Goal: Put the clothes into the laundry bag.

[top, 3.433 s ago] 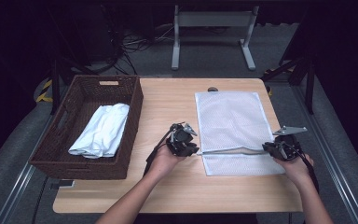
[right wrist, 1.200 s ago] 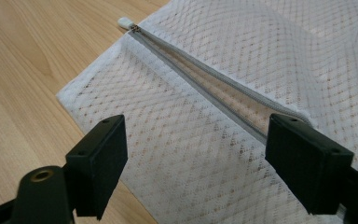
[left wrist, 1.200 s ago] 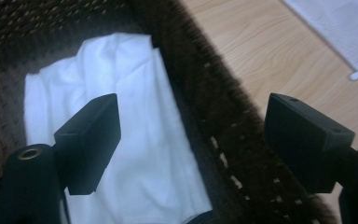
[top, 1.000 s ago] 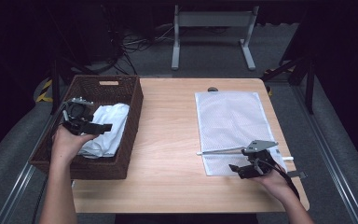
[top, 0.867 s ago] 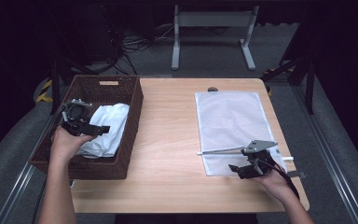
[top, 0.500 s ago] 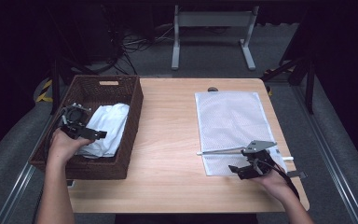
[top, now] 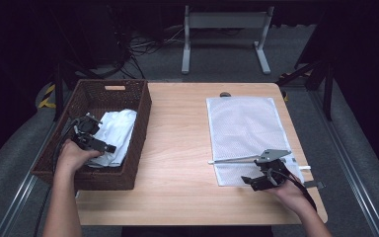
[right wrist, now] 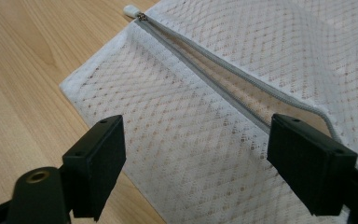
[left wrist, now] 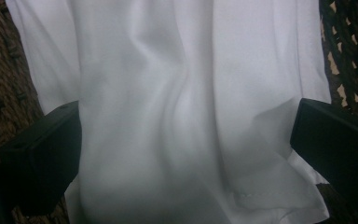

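Left tongs (top: 109, 148) have sunk onto the white cloth (top: 116, 129), spread wide; right tongs (top: 246, 183) likewise gape.

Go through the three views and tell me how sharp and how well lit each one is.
High view: the table is evenly lit, the surroundings fall into darkness, and the wicker basket is dim but readable. Left gripper view: the white cloth is soft and out of focus, its folds shown only by faint shadows. Right gripper view: the mesh bag and its zipper are crisp, without glare.
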Motion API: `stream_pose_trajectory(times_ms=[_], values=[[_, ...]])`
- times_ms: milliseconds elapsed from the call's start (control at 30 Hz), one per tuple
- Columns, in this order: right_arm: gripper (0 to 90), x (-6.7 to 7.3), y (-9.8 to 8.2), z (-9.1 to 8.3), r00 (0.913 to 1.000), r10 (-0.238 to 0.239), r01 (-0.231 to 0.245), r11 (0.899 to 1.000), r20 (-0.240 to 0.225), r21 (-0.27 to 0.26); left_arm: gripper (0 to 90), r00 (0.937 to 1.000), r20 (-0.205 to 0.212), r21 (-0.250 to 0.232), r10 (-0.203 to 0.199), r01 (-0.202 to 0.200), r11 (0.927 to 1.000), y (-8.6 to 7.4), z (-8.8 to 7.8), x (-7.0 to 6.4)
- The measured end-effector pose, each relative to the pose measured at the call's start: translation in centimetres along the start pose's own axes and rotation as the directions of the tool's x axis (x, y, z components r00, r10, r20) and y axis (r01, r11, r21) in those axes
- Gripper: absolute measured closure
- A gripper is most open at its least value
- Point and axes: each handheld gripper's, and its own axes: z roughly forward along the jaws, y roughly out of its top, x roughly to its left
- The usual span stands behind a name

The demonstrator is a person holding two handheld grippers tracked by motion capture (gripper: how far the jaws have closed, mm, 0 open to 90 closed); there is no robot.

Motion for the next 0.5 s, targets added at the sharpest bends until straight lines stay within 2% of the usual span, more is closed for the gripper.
stream_pose_trajectory(times_ms=[133,267,333,500], values=[[20.0,0.0,0.0,0.1,1.0000,-0.004,0.004,1.000,-0.003,0.003,1.1,0.9994,-0.028,0.028,0.018,-0.017,0.9994,0.1,0.5,-0.1],[20.0,0.0,-0.1,0.2,1.0000,-0.004,0.004,1.000,-0.002,0.008,1.0,0.9962,-0.083,0.096,0.026,-0.018,0.9952,0.1,1.3,-0.2],[20.0,0.0,-0.1,0.2,1.0000,-0.006,0.006,1.000,-0.003,0.009,0.1,0.9950,-0.091,0.117,0.041,-0.030,0.9926,0.1,1.6,-0.3],[19.9,0.0,-0.1,0.2,1.0000,-0.005,0.005,1.000,-0.003,0.012,0.8,0.9953,-0.090,0.142,0.035,-0.022,0.9896,0.1,1.9,-0.3]])
